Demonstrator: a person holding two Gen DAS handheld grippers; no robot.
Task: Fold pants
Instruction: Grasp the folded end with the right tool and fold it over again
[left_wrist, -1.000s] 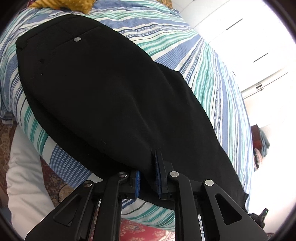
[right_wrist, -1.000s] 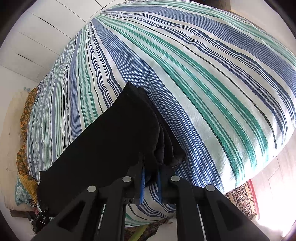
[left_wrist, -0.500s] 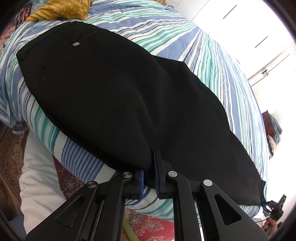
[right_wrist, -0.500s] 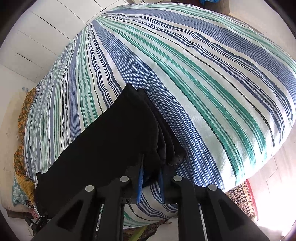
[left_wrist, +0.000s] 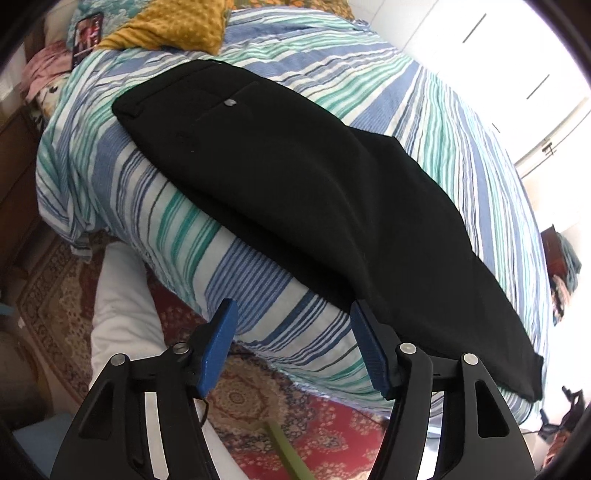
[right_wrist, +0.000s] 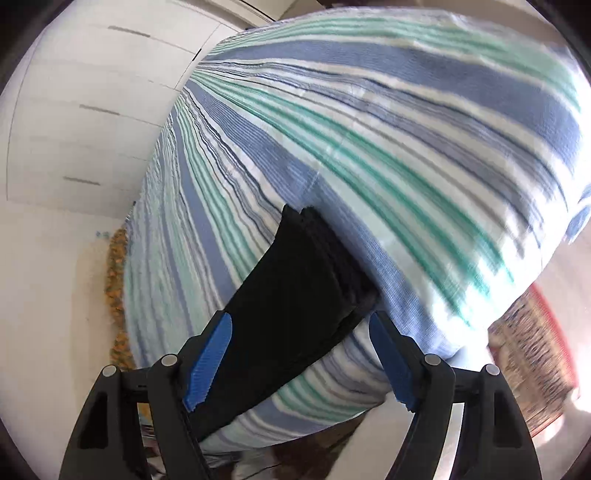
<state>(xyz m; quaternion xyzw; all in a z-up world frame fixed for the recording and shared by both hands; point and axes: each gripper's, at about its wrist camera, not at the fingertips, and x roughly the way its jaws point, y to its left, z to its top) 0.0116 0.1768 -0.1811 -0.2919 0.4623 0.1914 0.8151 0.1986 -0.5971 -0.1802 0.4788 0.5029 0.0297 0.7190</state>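
While opening, left gripper with blue pads spread wide, nothing pinched between them, poised off the near edge of the bed; one pad just beside the hanging edge of the pants, contact impossible to tell. Right gripper likewise opening, pads clear of the cloth, stacked leg ends of the pants lying loose in the gap beyond the tips.

From the left wrist only: waistband end with a pocket button, far up the bed near a mustard blanket, plus a red patterned rug and a white cushion on the floor below. From the right wrist only: layered hems at the other end, white cupboard doors behind, picture blurred on the right side.

Pants flat on the striped bedcover along its near edge, already doubled leg on leg. Long axis parallel to that edge: waist toward the left gripper's far side, hems toward the right gripper.
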